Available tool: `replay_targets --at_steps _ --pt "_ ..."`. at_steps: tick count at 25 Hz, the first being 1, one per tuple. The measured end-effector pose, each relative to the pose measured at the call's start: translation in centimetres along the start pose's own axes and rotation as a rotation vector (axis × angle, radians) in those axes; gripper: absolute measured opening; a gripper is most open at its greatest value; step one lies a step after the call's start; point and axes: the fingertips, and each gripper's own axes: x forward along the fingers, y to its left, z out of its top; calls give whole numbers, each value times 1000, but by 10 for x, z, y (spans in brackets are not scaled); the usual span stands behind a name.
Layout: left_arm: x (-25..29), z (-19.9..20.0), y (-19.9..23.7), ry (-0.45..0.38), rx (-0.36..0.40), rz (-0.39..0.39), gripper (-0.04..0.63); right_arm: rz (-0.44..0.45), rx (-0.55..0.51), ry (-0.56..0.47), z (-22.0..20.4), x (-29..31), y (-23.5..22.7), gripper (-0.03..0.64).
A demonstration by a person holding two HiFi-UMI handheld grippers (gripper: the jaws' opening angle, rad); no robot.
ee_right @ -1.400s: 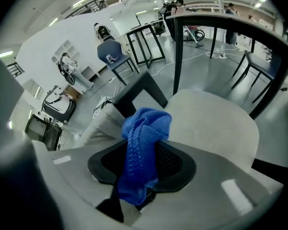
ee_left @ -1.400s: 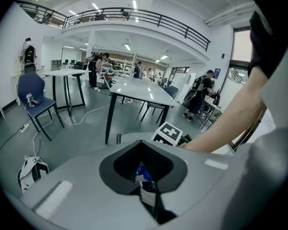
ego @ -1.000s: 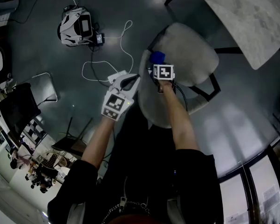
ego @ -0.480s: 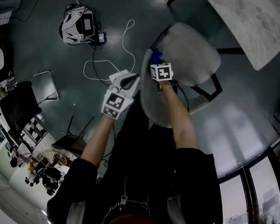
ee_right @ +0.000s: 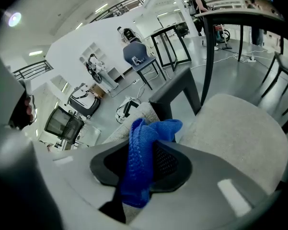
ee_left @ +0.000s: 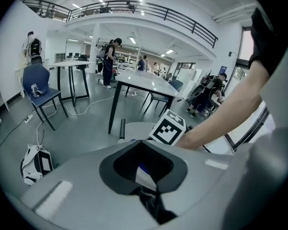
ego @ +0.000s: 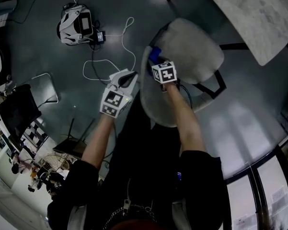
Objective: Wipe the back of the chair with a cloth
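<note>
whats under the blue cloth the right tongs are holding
The cloth, clamped in the right tongs, sits over the top edge of the pale chair back. Grey fabric shows around it; the patch directly beneath is covered.

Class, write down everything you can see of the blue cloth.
The blue cloth looks like a knitted, textured fabric, bunched into a folded wad. The right hand-held gripper is shut on its middle. A crumpled end sticks out beyond the jaws and a shorter end hangs behind them. In the head view it sits at one end of the chair's pale grey back, seemingly pressed against it.
</note>
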Motion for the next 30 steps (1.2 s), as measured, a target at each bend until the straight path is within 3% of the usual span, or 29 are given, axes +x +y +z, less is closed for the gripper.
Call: replay_targets --at_steps 19,24,27,30 --pt "1 2 -14 10 33 -17 11 170 -139 -32 -17 -49 54 106" --pt "1 -4 -19 26 36 -31 11 264 -205 -46 -23 -67 82 106" --pt "2 -7 -21 38 38 -38 11 317 -197 -73 -23 -82 89 107" --pt "3 -6 -19 32 29 -38 11 292 -157 -117 -14 -93 75 107"
